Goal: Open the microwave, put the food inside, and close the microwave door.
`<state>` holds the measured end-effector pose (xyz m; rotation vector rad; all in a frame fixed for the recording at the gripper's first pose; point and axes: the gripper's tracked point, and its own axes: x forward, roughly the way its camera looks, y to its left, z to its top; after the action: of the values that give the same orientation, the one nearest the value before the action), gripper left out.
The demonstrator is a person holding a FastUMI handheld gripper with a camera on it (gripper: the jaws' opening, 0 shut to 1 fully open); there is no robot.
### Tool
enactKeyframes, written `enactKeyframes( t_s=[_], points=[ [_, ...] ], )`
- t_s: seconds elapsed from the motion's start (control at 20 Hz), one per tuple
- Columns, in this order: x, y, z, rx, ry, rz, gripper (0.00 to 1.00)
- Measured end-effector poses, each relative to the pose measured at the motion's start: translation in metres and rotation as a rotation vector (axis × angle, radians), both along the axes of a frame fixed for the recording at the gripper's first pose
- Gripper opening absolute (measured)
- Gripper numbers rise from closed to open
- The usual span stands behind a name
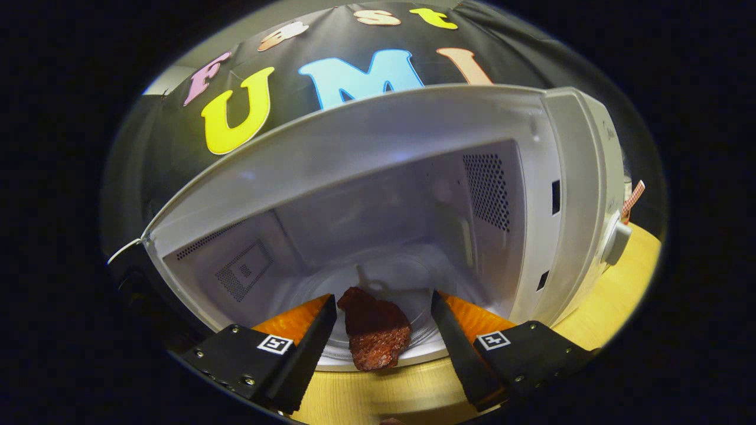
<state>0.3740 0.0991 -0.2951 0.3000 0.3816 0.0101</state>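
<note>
We start from the microwave (378,195), which stands on the wooden bench (614,295) with its cavity open toward us and its turntable plate (378,277) bare on the cavity floor. Its door is not something we can make out from here. The food (375,333), a dark reddish-brown slab, sits at the microwave's front sill, partly over the front lip of the plate and partly over the bench side. Its long axis runs front to back, into the cavity. Relative to the microwave, our gripper (384,336) is just outside the opening, pointing straight in. Its 2 fingers stand apart with the food between them; clear gaps show on both sides, so we judge nothing is gripped.
</note>
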Motion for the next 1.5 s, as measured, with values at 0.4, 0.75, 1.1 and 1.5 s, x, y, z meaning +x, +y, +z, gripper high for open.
enactKeyframes(
  t_s=[0.4, 0.75, 1.1, 1.5],
  points=[
    [-0.051, 0.004, 0.05, -0.049, -0.038, 0.094, 0.98],
    [-0.126, -0.002, 0.122, -0.07, -0.126, 0.113, 0.98],
    [-0.214, 0.01, 0.165, -0.097, -0.175, 0.163, 0.98],
    [-0.289, 0.066, 0.192, -0.077, -0.221, 0.277, 0.97]
  ],
)
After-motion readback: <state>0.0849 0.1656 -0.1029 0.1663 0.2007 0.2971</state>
